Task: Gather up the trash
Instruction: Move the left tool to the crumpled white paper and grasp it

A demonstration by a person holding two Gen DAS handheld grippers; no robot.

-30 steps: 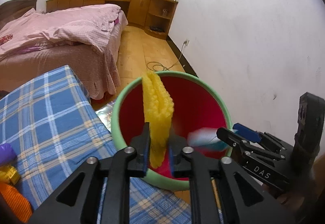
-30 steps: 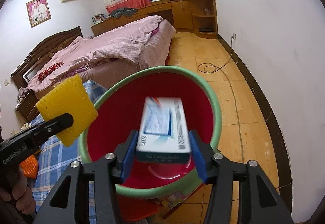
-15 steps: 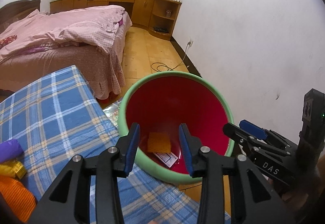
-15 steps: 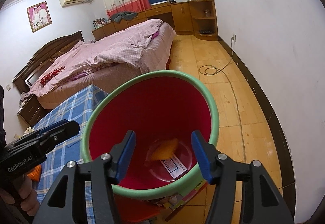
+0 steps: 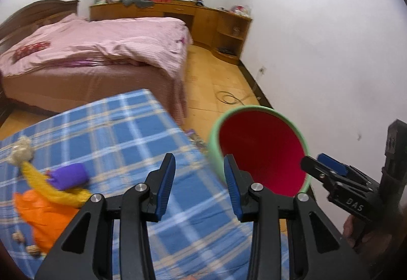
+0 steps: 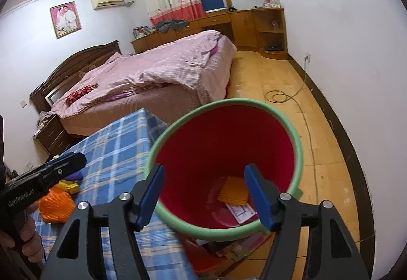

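The left wrist view is filled at its near edge by the left gripper [image 5: 199,179], whose blue-padded fingers [image 5: 164,187] are seen set moderately apart with nothing between them, above the blue plaid cloth of the desk [image 5: 122,132]. In the right wrist view the right gripper [image 6: 204,197] is seen with its jaws having just been opening, wide and empty, aimed down into the red plastic bin with the green rim [image 6: 223,145]. At the bin's bottom a yellow ridged foam pad [image 6: 232,191] and a flat white printed box [image 6: 240,211] are already lying. Still on the desk, to the left of the left gripper, a crumpled orange plastic bag [image 5: 38,214], a yellow braided rope with a frayed pale end [image 5: 48,186] and a small purple cylinder [image 5: 68,175] are found touching one another. The bag is judged light, soft and slippery, best pinched at a bunched fold; the rope is judged limp, best taken at mid-length; the cylinder looks firmer and would be taken across its round side. Both grippers are held pitched downward, each by a hand at the rear. Farther off a bed under a pink cover [image 5: 101,51] is seen.
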